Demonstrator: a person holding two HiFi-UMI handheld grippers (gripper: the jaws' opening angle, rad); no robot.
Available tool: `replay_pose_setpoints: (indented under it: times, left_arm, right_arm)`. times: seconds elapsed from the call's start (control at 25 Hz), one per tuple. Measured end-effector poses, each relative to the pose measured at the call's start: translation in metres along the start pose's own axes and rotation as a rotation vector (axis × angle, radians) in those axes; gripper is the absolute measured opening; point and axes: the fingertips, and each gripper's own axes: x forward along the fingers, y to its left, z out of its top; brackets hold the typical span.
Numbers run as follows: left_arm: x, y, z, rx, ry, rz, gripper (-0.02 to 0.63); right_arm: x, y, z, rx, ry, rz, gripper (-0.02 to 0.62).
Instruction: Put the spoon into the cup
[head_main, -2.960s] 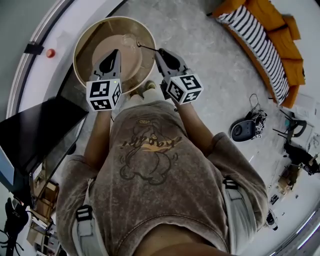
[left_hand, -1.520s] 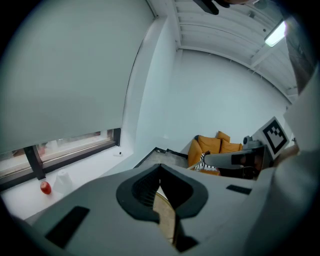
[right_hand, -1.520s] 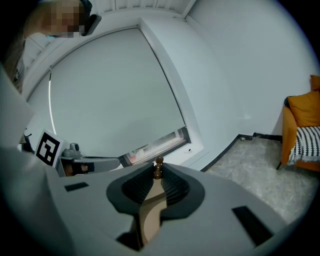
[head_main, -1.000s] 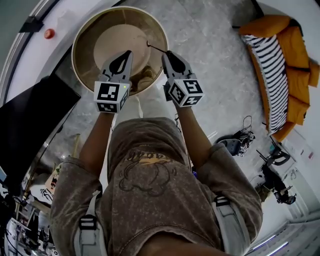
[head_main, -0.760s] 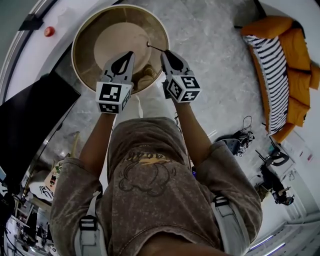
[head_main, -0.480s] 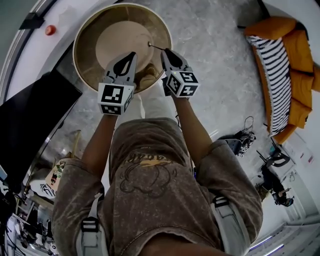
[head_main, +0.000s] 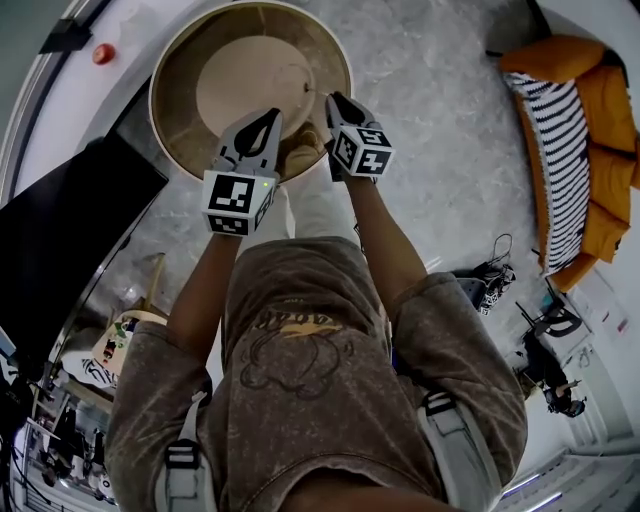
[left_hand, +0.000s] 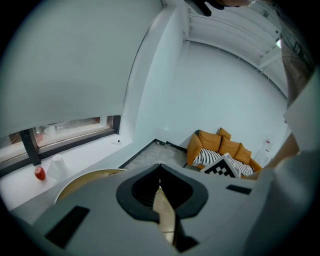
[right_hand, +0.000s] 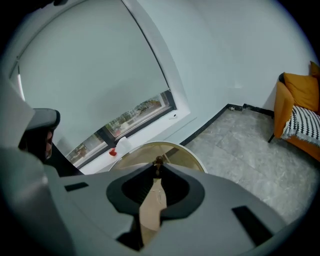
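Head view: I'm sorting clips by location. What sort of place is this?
Probably a lounge or studio room: an orange sofa with a striped cushion, a round wooden table, and gear scattered on the grey floor.

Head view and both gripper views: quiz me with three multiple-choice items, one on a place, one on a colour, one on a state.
1. The red object lies: A on the round table; B on the white ledge; C on the floor.
2. The sofa is: A orange; B green; C grey.
3. The fingers of the right gripper are: A wide apart, empty; B closed on the spoon; C closed on a bottle.
Key: B, it sits on the ledge under the window; A, its cushions show orange; B, a dark spoon end sticks out between the closed fingertips.
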Motion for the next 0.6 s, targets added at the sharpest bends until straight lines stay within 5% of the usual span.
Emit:
replay_pose_setpoints:
  times: [0.6]
  left_arm:
    - [0.001, 0.001, -0.019, -0.008, 0.05, -0.007, 0.017]
  right_arm:
    - [0.04, -0.015, -0.036, 0.014, 0.098, -0.022, 0.061]
